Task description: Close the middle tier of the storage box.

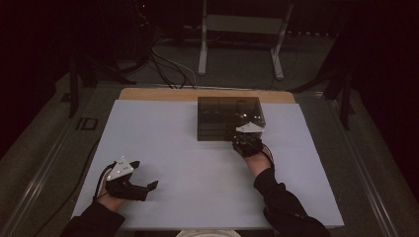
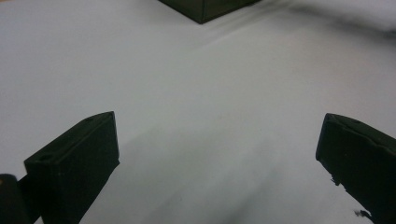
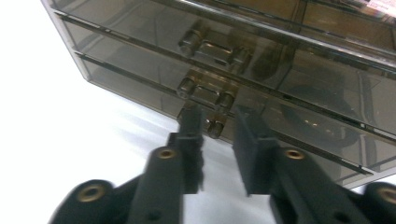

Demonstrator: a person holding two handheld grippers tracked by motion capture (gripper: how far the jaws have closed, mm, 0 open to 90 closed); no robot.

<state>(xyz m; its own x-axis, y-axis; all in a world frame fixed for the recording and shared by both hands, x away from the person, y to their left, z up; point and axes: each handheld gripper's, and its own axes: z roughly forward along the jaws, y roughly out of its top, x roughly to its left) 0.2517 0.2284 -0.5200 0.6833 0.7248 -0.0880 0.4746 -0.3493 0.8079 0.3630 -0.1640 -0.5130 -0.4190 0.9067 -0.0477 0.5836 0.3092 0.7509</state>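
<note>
We saw the left gripper resting released at the near left of the white table, bare surface all around it. Far right, the right gripper bracketed the smoky drawer box's lowest handle, unclenched.

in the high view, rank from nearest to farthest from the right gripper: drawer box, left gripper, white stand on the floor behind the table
1. drawer box: right in front of the right gripper, at the table's far side.
2. left gripper: near left of the table.
3. white stand: on the floor past the table's far edge.
</note>
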